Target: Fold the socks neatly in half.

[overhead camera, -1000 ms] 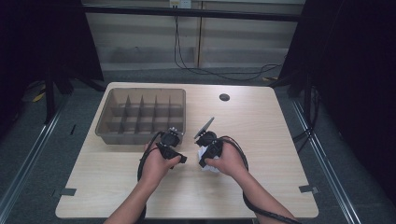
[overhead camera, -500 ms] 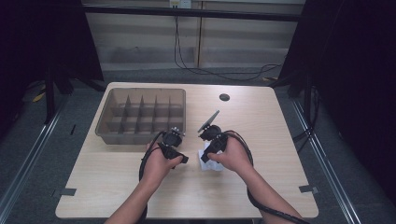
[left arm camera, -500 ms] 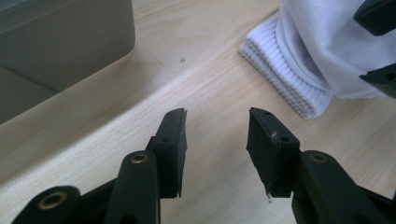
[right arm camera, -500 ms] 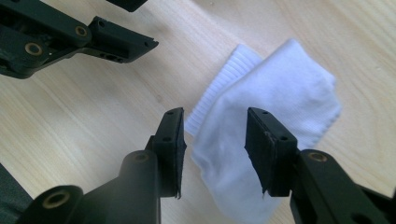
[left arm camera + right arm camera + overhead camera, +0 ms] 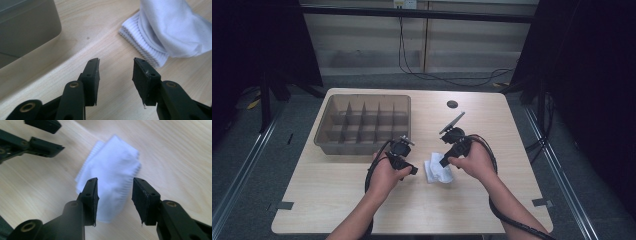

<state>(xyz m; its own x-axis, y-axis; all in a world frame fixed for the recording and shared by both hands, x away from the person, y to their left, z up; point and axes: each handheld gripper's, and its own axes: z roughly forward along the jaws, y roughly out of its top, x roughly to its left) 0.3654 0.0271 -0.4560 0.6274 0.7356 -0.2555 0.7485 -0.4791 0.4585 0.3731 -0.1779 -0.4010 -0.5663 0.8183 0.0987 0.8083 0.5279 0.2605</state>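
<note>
A pale wooden counter stands in a dim room, with cables trailing along the back wall. In the high view a grey divided tray sits at the counter's back left, its compartments bare. A folded white sock lies near the middle, between the two hands. The left gripper rests just beside the tray's front right corner; the right gripper hangs above and behind the sock.

In the left gripper view the jaws stand spread over bare wood with nothing between them, the sock's ribbed cuff just ahead to the right and the tray's corner to the left.

In the right gripper view the jaws have just been opening and stand apart above the sock, which lies free on the wood, not pinched.

The fold looks loose. If either gripper closes on only the top layer, the sock would likely unroll as it lifts. A careless left hand could also knock the tray, being so close.
</note>
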